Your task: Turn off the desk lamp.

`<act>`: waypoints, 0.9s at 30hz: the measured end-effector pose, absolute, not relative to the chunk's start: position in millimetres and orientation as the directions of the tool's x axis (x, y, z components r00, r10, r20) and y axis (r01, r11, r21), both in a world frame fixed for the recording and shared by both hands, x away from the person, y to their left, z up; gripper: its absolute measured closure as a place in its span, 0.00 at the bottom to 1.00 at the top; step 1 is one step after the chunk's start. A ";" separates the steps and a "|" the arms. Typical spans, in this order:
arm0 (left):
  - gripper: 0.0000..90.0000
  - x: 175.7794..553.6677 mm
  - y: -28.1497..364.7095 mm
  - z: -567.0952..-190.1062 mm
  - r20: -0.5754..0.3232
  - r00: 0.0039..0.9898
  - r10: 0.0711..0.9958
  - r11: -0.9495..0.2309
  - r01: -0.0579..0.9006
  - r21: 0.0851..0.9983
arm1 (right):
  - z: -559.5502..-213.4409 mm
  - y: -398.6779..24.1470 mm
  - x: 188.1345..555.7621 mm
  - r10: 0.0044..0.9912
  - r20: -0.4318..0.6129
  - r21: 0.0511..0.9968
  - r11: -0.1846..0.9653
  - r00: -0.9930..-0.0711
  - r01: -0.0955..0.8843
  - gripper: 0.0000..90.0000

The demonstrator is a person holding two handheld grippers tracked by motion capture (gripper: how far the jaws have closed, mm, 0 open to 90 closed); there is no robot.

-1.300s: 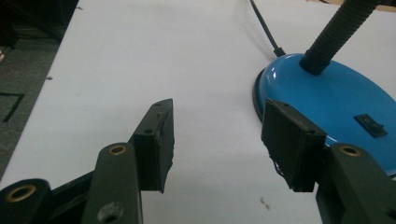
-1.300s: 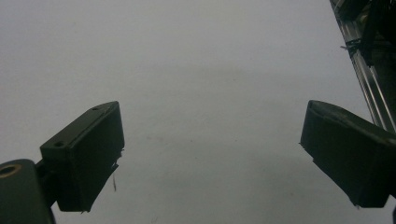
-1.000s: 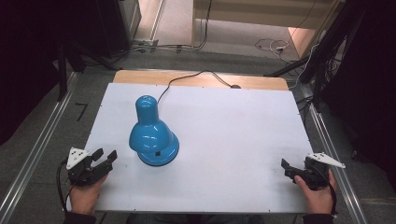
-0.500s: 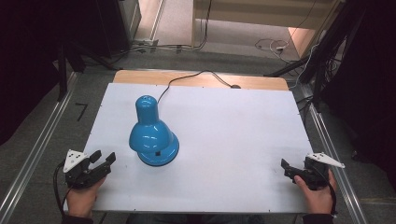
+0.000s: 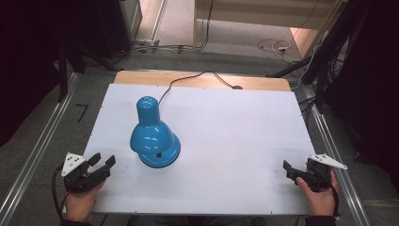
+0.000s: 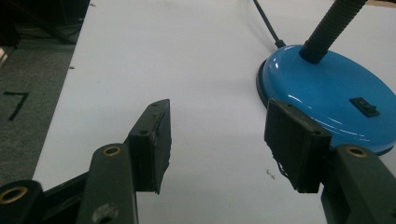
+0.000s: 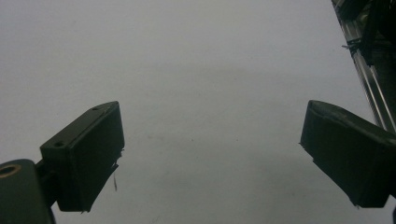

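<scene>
- left gripper [image 5: 102, 163] spread wide, empty, near blue lamp [image 5: 154, 139] base.
- right gripper [image 5: 291, 170] spread, empty, well apart.
- likely approach step; next calls for closing in on the lamp.

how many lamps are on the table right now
1. A blue lamp stands on the left half of the white table, its cord running off the far edge. It sits nearer the left gripper than the right gripper.
</scene>
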State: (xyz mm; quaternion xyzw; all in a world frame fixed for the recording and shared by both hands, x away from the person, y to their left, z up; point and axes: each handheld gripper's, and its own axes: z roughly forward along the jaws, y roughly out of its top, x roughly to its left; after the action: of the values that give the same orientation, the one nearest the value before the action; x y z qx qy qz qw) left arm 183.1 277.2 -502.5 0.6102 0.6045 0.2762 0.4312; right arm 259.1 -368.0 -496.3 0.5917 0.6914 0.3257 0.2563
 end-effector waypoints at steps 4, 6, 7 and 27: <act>0.47 180.7 278.9 -502.3 -0.184 0.114 0.976 0.104 0.499 0.860 | -496.4 -368.1 259.1 0.985 0.030 0.754 0.089 -0.170 0.651 0.05; 0.47 179.4 279.7 -502.1 -0.185 0.112 0.976 0.105 0.499 0.860 | -496.4 -368.0 259.2 0.985 0.030 0.753 0.089 -0.169 0.652 0.05; 0.47 178.9 280.2 -502.2 -0.185 0.114 0.976 0.105 0.499 0.860 | -496.4 -367.9 259.2 0.985 0.030 0.753 0.089 -0.169 0.652 0.05; 0.26 169.3 293.4 -506.7 -0.184 0.103 0.977 0.096 0.560 0.823 | -498.6 -371.0 258.4 0.987 0.029 0.751 0.084 -0.159 0.656 0.05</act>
State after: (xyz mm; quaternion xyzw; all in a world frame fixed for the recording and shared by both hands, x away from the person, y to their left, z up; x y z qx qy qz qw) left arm 169.3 293.4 -506.7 0.6215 0.6184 0.2565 0.4067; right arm 258.4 -371.0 -498.6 0.5953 0.6897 0.3222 0.2570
